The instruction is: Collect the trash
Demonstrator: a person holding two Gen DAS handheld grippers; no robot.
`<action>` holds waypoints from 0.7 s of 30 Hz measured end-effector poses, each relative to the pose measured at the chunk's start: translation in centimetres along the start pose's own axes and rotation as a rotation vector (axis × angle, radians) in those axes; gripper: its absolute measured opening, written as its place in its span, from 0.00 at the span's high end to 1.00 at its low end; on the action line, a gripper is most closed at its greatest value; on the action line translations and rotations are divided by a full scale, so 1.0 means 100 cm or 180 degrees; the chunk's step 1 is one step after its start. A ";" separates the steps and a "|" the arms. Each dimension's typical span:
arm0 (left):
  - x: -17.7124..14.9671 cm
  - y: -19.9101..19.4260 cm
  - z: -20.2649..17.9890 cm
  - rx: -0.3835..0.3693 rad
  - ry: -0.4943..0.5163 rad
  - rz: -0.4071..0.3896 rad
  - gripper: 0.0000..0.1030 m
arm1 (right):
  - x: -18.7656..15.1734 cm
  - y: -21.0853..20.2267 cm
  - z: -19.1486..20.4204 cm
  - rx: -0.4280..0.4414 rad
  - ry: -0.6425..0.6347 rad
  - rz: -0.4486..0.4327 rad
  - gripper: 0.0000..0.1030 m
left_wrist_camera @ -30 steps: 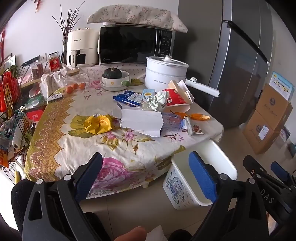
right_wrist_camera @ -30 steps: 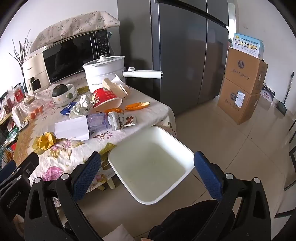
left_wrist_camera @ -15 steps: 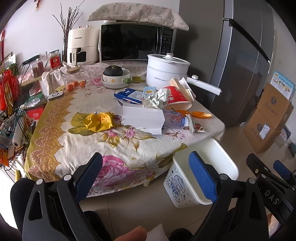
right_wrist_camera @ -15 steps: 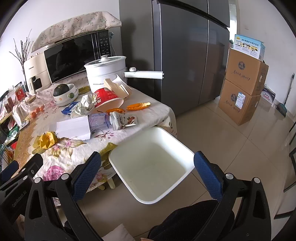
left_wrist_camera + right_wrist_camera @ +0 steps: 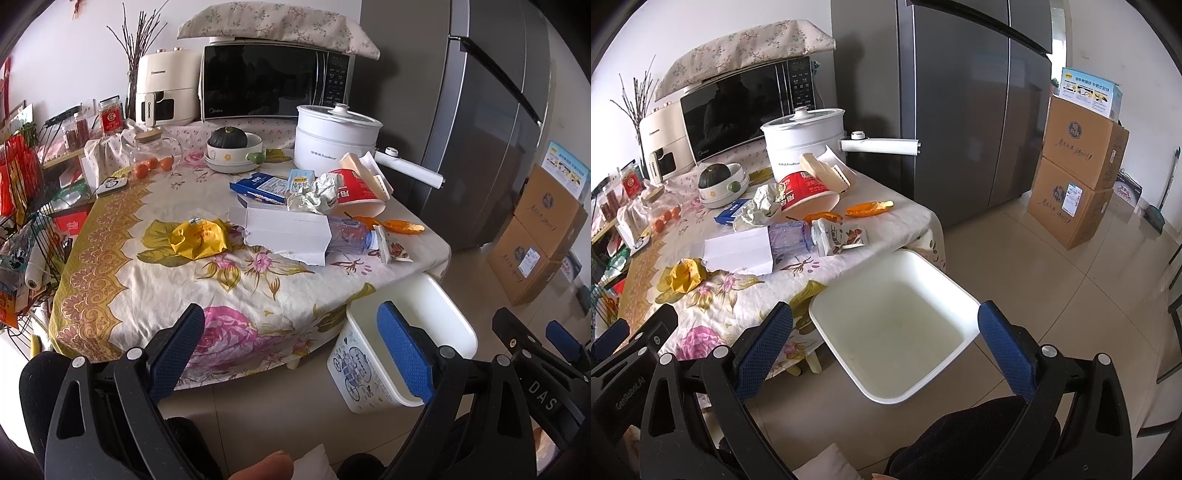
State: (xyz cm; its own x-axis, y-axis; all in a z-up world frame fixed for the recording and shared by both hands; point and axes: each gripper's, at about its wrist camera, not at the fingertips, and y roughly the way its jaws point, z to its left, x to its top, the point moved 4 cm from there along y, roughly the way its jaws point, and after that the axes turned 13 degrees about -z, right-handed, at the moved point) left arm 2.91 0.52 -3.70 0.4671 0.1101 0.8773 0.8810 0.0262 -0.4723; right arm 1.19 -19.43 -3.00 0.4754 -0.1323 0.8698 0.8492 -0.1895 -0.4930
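Trash lies on a floral tablecloth: a crumpled yellow wrapper (image 5: pixel 198 238) (image 5: pixel 685 274), a torn white box (image 5: pixel 286 229) (image 5: pixel 738 249), a crushed clear bottle (image 5: pixel 351 236) (image 5: pixel 790 238), a milk pouch (image 5: pixel 840 236), orange peels (image 5: pixel 402 226) (image 5: pixel 870 208), crumpled foil (image 5: pixel 314 195) and a red noodle cup (image 5: pixel 356 192) (image 5: pixel 805 194). A white bin (image 5: pixel 399 354) (image 5: pixel 897 325), empty inside, stands on the floor at the table's near corner. My left gripper (image 5: pixel 291 354) is open before the table edge. My right gripper (image 5: pixel 886 343) hangs open above the bin.
At the back of the table stand a microwave (image 5: pixel 273 81), an air fryer (image 5: pixel 164 86), a white pot (image 5: pixel 336 136) with a long handle, and a bowl holding a squash (image 5: pixel 232 147). A grey fridge (image 5: pixel 960 92) and stacked cardboard boxes (image 5: pixel 1078 173) are to the right. A wire rack (image 5: pixel 26 229) stands left.
Both views have crept slightly closer to the table; the grippers remain open and nothing on the table has moved.
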 end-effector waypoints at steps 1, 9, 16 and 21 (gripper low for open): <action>0.000 0.000 0.000 -0.0002 0.0000 0.0001 0.11 | -0.001 0.000 0.001 0.0000 -0.0005 0.0000 0.07; 0.000 0.000 0.000 0.0000 -0.0001 0.0008 0.11 | -0.001 0.000 0.001 -0.0002 -0.0006 0.0003 0.07; -0.001 0.001 0.000 0.0007 -0.0002 0.0014 0.11 | -0.004 0.000 0.003 -0.0003 -0.0014 0.0011 0.07; -0.001 0.001 0.000 0.0006 -0.0001 0.0013 0.11 | -0.003 0.000 0.002 0.0001 -0.0013 0.0013 0.07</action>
State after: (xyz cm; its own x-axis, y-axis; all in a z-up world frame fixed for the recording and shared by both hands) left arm 2.95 0.55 -3.80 0.4705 0.1105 0.8754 0.8790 0.0277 -0.4760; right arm 1.09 -19.17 -3.29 0.4799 -0.1290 0.8678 0.8472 -0.1886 -0.4966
